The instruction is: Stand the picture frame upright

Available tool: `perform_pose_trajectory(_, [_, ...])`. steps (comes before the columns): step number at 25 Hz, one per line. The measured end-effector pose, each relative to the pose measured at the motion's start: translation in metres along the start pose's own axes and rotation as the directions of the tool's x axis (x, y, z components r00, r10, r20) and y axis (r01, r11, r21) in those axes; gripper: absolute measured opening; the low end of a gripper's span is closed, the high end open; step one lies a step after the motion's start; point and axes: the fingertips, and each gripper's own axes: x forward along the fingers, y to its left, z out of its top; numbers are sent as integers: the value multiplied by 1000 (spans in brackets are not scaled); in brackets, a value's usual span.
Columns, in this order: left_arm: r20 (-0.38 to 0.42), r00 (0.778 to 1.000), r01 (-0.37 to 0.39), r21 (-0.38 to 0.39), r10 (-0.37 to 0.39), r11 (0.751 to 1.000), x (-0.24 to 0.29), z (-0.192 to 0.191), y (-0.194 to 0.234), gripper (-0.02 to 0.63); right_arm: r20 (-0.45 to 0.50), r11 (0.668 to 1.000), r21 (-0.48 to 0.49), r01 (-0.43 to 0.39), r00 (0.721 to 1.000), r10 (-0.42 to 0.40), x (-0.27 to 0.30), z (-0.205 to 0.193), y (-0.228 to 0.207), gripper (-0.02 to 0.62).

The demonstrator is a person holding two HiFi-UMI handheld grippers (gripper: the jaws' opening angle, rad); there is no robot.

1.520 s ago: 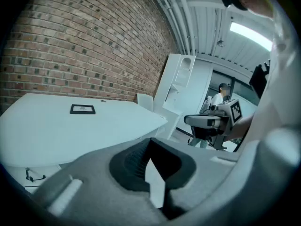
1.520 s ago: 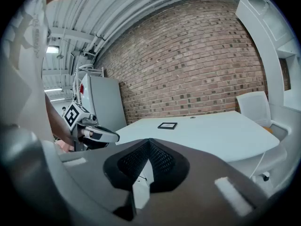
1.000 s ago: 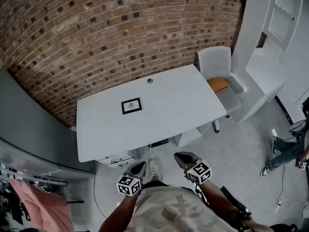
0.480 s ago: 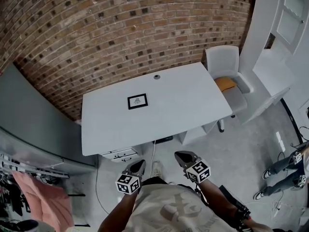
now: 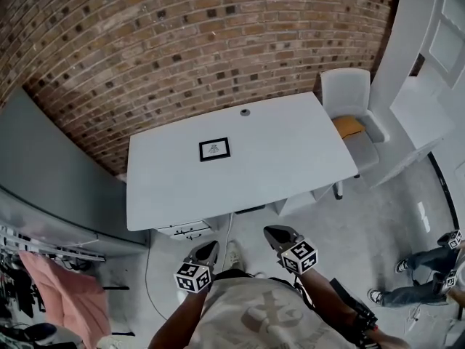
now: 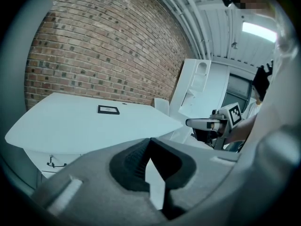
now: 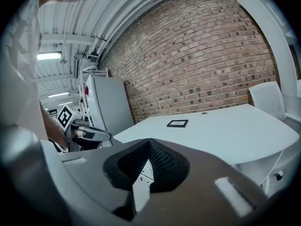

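A small black picture frame (image 5: 214, 149) lies flat near the middle of the white desk (image 5: 290, 166), toward the brick wall. It also shows flat on the desk in the left gripper view (image 6: 108, 109) and in the right gripper view (image 7: 178, 123). My left gripper (image 5: 208, 251) and right gripper (image 5: 280, 235) hang in front of the desk's near edge, well short of the frame. Both are shut with nothing between their jaws. The right gripper (image 6: 202, 123) appears in the left gripper view, and the left gripper (image 7: 91, 134) in the right gripper view.
A white chair with an orange cushion (image 5: 350, 126) stands at the desk's right end. A drawer unit (image 5: 185, 230) sits under the desk's near edge. A grey cabinet (image 5: 51, 187) flanks the left side. A person's legs (image 5: 418, 291) are at the far right on the floor.
The desk and frame have shifted rightward and slightly down in the head view as my head moved. Both grippers keep nearly the same place in the view.
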Motion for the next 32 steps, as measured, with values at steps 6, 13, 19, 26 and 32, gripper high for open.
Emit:
perform_pose_trajectory(6, [-11, 1000, 24, -2, -24, 1000, 19, 14, 18, 3, -11, 1000, 13, 23, 1000, -23, 18, 8, -15, 8])
perform_pose_trajectory(13, [-21, 998, 66, 15, -66, 998, 52, 41, 47, 3, -6, 998, 19, 67, 998, -67, 47, 25, -41, 8])
perform_pose_trajectory(19, [-34, 993, 116, 25, -115, 993, 79, 65, 74, 3, -22, 993, 33, 114, 993, -113, 77, 44, -63, 8])
perform_pose_trajectory(26, [-24, 987, 159, 52, -158, 986, 104, 100, 113, 3, -27, 987, 15, 161, 987, -160, 115, 70, -81, 8])
perform_pose_trajectory(32, [-18, 985, 175, 39, -174, 984, 109, 115, 142, 3, -47, 982, -2, 190, 981, -190, 143, 87, -89, 8])
